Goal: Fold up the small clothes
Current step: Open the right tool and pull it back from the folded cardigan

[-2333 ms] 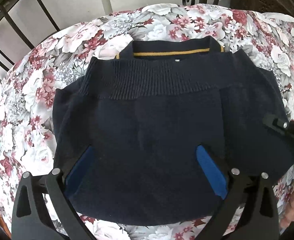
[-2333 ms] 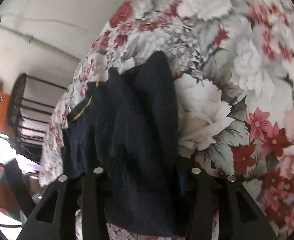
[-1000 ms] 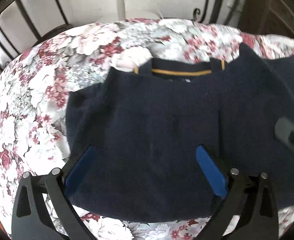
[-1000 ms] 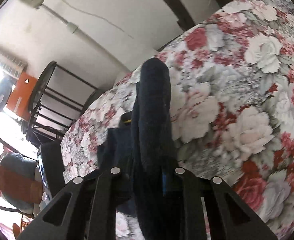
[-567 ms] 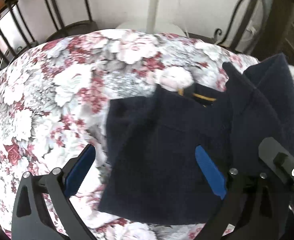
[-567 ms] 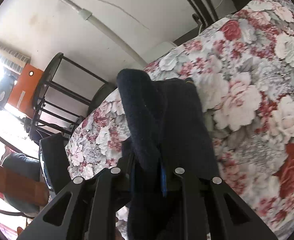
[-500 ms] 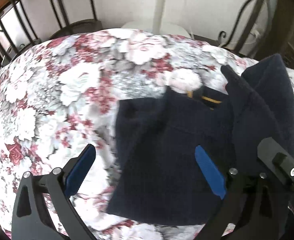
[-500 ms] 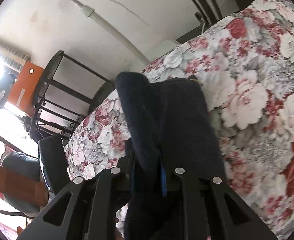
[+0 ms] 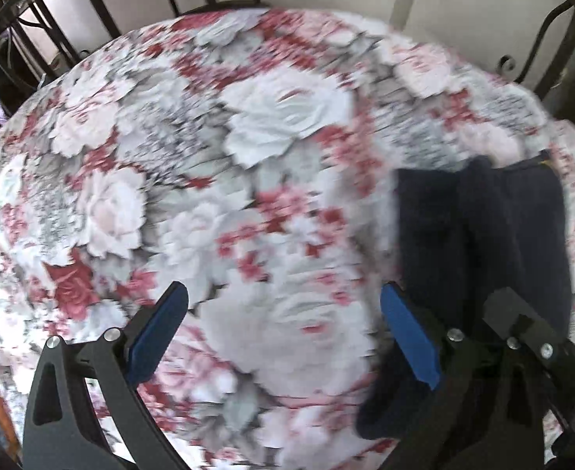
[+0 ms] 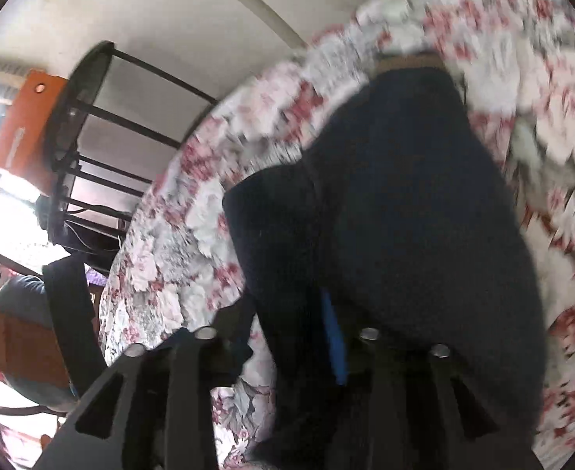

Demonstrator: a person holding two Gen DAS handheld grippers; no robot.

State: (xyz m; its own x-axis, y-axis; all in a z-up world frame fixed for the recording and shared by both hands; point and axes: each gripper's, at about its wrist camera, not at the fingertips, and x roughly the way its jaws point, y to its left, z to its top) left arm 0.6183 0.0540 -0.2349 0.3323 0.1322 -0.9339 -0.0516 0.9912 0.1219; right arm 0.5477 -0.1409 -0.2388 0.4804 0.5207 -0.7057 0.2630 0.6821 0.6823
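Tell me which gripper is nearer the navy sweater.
Right. The right gripper is clamped on the navy sweater; the left gripper hangs open over the floral tablecloth, sweater beside it.

Right gripper (image 10: 307,325) fingers clamped on folded navy sweater (image 10: 404,215) — over floral tablecloth (image 10: 162,258), pic blurry.

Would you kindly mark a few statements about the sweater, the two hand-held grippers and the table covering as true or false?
1. The left hand-held gripper is open and holds nothing. True.
2. The right hand-held gripper is open and apart from the navy sweater. False: it is shut on the sweater.
3. The tablecloth is plain white. False: it is floral, red and white.
4. In the left wrist view the sweater lies right of the gripper. True.
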